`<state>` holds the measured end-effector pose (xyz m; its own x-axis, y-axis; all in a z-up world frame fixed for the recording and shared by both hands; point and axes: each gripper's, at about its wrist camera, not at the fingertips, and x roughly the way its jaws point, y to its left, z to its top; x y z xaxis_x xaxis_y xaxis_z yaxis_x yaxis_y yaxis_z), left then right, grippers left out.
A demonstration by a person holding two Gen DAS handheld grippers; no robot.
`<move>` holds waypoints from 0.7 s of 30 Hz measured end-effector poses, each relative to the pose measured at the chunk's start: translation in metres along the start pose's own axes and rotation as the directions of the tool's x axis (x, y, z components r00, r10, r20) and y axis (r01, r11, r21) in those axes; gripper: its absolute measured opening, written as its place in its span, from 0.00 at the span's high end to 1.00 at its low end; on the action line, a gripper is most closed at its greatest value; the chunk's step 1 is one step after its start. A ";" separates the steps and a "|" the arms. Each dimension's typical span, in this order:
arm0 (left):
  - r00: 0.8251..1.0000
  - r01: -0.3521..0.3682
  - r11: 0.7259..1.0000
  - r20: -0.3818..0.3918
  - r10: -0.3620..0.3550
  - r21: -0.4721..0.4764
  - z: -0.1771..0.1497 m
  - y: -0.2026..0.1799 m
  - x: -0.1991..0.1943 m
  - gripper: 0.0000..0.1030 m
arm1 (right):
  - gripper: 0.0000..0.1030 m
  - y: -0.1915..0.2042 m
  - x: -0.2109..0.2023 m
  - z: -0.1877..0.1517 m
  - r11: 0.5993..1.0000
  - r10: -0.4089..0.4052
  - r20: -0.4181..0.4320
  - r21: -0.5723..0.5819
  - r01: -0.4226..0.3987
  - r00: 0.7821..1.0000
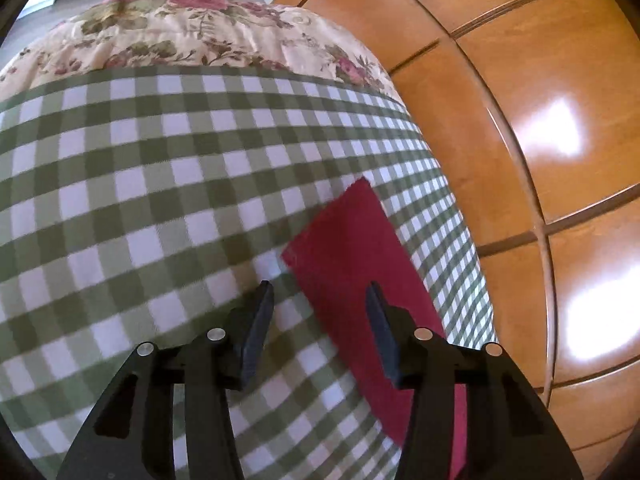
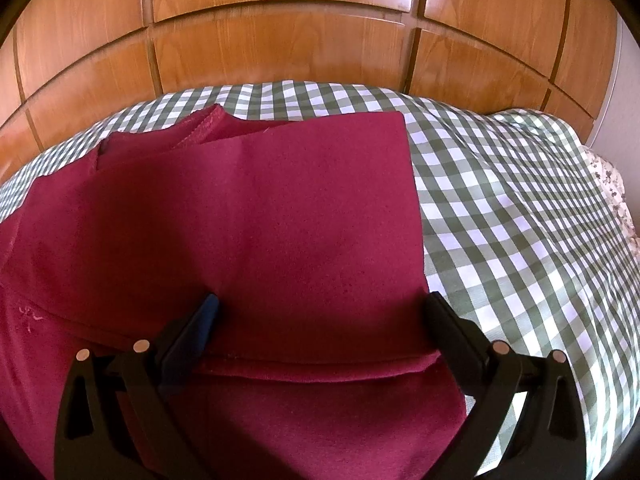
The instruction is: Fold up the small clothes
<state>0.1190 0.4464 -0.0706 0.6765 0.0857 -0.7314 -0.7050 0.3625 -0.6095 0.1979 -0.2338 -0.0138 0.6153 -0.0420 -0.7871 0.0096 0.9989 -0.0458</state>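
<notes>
While the garment [image 2: 248,216] lies flat on the checked cloth [image 2: 500,208], seems mid-fold: right side panel already turned over onto the body, straight folded edge running up the middle-right, neckline and a sleeve seam showing far left near the wood panels [image 2: 280,40]. Probably laid out that way to keep the fold square against the checks.

Left view, going left to right: floral quilt [image 1: 180,32] at the far end, checked cloth [image 1: 160,184] across the middle, then one narrow strip of the garment [image 1: 352,256] toward the right, wood panels [image 1: 560,120] beyond. Left gripper [image 1: 320,292] hovering over the cloth, jaws partly open, nothing between them. Left finger [image 1: 256,332] over bare checks, right finger [image 1: 384,340] above the red strip's edge. No contact visible; looks lined up to take that edge, though only a guess.

Right view: right gripper [image 2: 320,308] wide open, straddling the folded panel near its bottom hem. Left finger [image 2: 196,328] over red fabric, right finger [image 2: 452,332] just at the folded edge where red meets checks. Pads not pinching anything; whether the tips press down on the cloth, cannot tell. Likely parked there to pin or steady the fold while the other side gets handled.

Remaining, by judgement: left side fold, then a fold along the length.
</notes>
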 end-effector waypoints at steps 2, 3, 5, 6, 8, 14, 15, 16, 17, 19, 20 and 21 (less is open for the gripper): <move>1.000 0.000 0.999 -0.016 0.001 0.042 -0.002 -0.006 0.000 0.93 | 0.02 0.000 0.000 0.000 1.000 -0.004 0.000 -0.001 0.004 1.000; 1.000 0.005 0.997 0.003 -0.005 0.073 -0.006 -0.015 -0.005 0.93 | 0.02 0.000 0.001 0.000 1.000 -0.005 0.000 -0.002 0.005 1.000; 0.998 0.066 0.988 0.014 -0.068 0.137 -0.015 -0.034 -0.014 0.93 | 0.02 0.000 0.001 0.000 1.000 -0.007 0.001 -0.003 0.007 1.000; 0.994 0.106 0.979 0.005 -0.109 0.174 -0.022 -0.047 -0.021 0.97 | 0.02 0.001 0.000 0.000 1.000 -0.008 0.001 -0.004 0.008 1.000; 0.986 0.166 0.956 -0.015 -0.167 0.240 -0.039 -0.071 -0.033 1.00 | 0.02 0.000 0.000 0.000 1.000 -0.008 0.002 -0.004 0.008 1.000; 0.941 0.332 0.795 -0.123 -0.315 0.508 -0.131 -0.166 -0.063 1.00 | 0.02 -0.001 0.000 0.000 1.000 -0.003 0.003 0.000 0.003 1.000; 0.936 0.345 0.754 -0.148 -0.319 0.559 -0.154 -0.182 -0.065 1.00 | 0.02 -0.001 0.000 0.000 1.000 0.000 0.006 0.002 0.000 1.000; 0.935 0.349 0.736 -0.164 -0.314 0.580 -0.167 -0.190 -0.065 1.00 | 0.02 -0.001 0.000 0.000 1.000 0.002 0.006 0.003 -0.002 1.000; 0.933 0.359 0.723 -0.191 -0.306 0.590 -0.182 -0.197 -0.063 1.00 | 0.02 -0.002 0.000 0.000 1.000 0.004 0.007 0.005 -0.004 1.000; 0.928 0.373 0.734 -0.237 -0.288 0.567 -0.202 -0.201 -0.054 1.00 | 0.02 -0.002 0.000 0.000 1.000 0.010 0.008 0.010 -0.011 1.000; 0.930 0.365 0.747 -0.245 -0.273 0.556 -0.208 -0.199 -0.050 0.96 | 0.02 -0.003 0.000 0.000 1.000 0.014 0.008 0.013 -0.014 1.000; 0.931 0.362 0.763 -0.256 -0.261 0.536 -0.212 -0.193 -0.045 0.82 | 0.02 -0.003 0.000 0.000 1.000 0.017 0.009 0.015 -0.017 1.000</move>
<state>0.1794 0.1757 0.0148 0.7595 -0.2524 -0.5996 -0.1793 0.8047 -0.5659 0.1976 -0.2370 -0.0137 0.6222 -0.0246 -0.7825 0.0107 0.9997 -0.0229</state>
